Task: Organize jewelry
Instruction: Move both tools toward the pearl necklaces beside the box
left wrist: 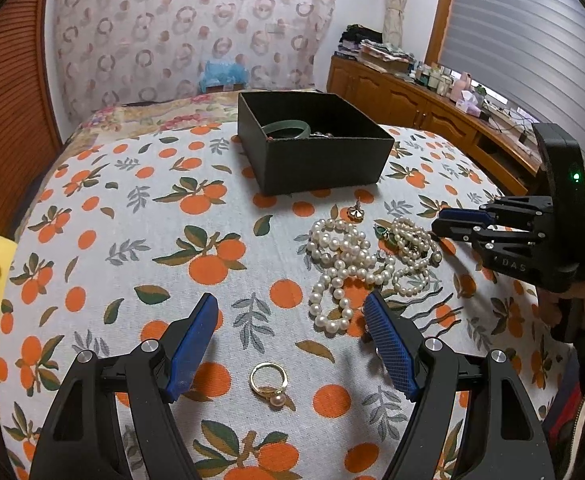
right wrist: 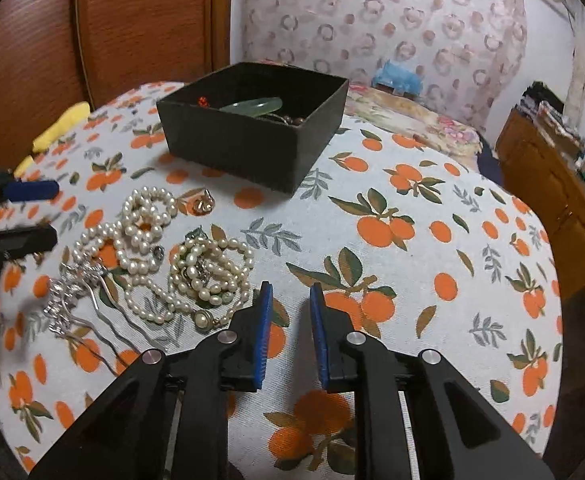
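1. The left hand-held gripper [left wrist: 290,306] hangs over the orange-print cloth [left wrist: 196,240], its blue-padded fingers spread wide with nothing clamped. The gold ring with a pink pearl [left wrist: 270,382] lies flat on the cloth just below and between those fingers, nearer the gripper's body than the tips.
2. The tangled pile of white pearl strands [left wrist: 344,264] lies ahead and to the right of the left gripper, with one loop just beside the right fingertip. A small gold pendant [left wrist: 355,213] sits beyond the pile, toward the box.
3. The right hand-held gripper [right wrist: 290,296] has its fingers drawn close with a narrow gap and nothing between them. The pearl pile [right wrist: 208,268] is just beside its left finger, so this gripper is judged nearer the pearls and the left one nearer the ring.
4. A silver hair fork with wavy prongs [right wrist: 92,312] lies left of the right gripper, prongs pointing back toward it.
5. The open black square box [right wrist: 252,136] stands well ahead of both grippers. It holds a green jade bangle [right wrist: 252,106] leaning inside, some dark beads and a small red item.
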Motion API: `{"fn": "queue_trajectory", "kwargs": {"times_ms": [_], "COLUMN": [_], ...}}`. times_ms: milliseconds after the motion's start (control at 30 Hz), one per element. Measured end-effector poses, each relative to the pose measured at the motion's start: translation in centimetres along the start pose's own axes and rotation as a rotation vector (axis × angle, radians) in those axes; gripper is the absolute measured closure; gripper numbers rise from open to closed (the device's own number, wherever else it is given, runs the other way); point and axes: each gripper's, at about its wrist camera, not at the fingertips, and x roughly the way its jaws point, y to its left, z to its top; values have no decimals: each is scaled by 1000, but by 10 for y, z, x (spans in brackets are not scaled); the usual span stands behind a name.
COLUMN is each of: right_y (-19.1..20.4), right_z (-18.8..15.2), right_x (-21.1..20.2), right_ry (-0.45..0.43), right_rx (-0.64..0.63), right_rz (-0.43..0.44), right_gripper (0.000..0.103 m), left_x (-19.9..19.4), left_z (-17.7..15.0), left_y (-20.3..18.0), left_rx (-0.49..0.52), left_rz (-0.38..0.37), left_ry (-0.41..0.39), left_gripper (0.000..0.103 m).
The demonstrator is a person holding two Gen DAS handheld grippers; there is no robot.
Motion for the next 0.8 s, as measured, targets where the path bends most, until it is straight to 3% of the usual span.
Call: {"fn": "queue_trajectory", "kwargs": {"times_ms": [267, 500, 700, 800], "right_y": [6, 6, -2, -2], "right_z": [2, 7, 7, 5], "right_x": [-5, 4, 5, 5], "right_ry": [-25, 13, 8, -1], "right_rx": [23, -33, -13, -11], "right_rz": [87, -21, 14, 18], "right_gripper": [82, 82, 88, 89], "left_x": [1, 6, 19, 25], "left_z": [-1, 2, 8, 10], "left_y": [-1, -3, 0, 1], "left_rx": [4, 18, 32, 35], "left_rz": [-1, 9, -9, -23], "left_ry": [3, 18, 56, 73], "left_gripper": [31, 31, 52, 69]}}
